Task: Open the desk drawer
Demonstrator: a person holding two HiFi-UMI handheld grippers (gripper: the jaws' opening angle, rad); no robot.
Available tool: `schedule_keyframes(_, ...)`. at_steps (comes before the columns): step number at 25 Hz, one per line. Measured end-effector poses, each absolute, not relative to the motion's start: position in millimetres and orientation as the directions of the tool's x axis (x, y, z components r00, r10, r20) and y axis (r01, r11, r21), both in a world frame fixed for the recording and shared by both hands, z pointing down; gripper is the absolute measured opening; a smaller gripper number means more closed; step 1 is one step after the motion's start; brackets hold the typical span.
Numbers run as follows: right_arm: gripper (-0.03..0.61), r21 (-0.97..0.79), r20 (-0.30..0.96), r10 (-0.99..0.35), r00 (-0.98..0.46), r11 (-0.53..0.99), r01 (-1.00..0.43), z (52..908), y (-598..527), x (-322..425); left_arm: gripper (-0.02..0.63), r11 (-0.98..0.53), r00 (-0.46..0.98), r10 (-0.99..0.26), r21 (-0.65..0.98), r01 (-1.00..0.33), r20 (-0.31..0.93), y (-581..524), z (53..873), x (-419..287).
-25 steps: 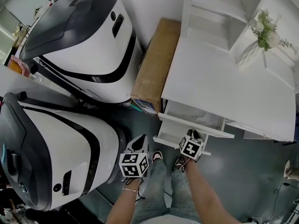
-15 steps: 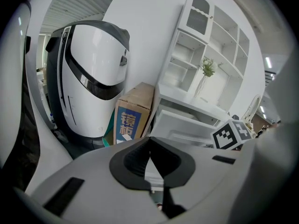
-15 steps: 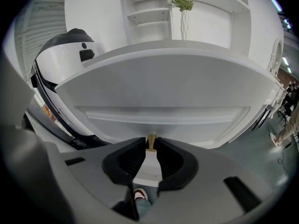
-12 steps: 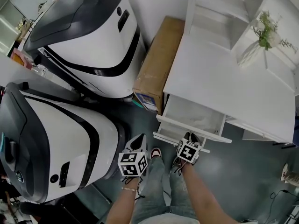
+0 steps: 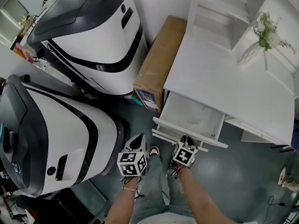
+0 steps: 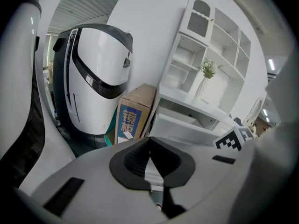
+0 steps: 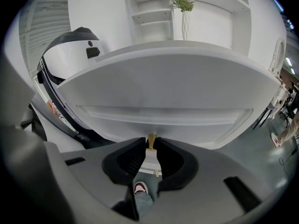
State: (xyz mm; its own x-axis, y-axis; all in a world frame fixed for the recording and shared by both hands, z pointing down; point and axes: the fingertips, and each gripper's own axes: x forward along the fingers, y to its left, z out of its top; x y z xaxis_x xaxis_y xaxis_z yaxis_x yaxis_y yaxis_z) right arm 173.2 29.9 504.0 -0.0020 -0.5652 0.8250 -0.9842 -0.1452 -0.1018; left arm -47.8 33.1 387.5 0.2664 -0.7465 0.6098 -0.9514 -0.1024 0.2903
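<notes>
**Drawer out, my right hand-held gripper on its knob**

The white desk drawer stands well out from under the flat white counter, its pale inside open to the head view. My right hand-held gripper is clamped on the small brass-coloured knob at the middle of the drawer's front panel, one dark ribbed pad pressed on each side of it. My left hand-held gripper hangs clear of the drawer, to the left of my legs. Its jaws meet at the tips with nothing between them.

A long brown cardboard box stands against the counter's left end. Beyond it are two large rounded white and dark grey machines, one farther off and one close by my left side. At the back of the counter a white shelf unit rises, with a slim clear vase of green sprigs beside it.
</notes>
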Motion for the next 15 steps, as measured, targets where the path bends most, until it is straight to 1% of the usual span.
schedule_keyframes(15,0.083,-0.116,0.834,-0.551,-0.029,-0.123,-0.986,506,34,171,0.018,-0.062,0.239,-0.754,0.296,-0.953,0.612,48,387,-48)
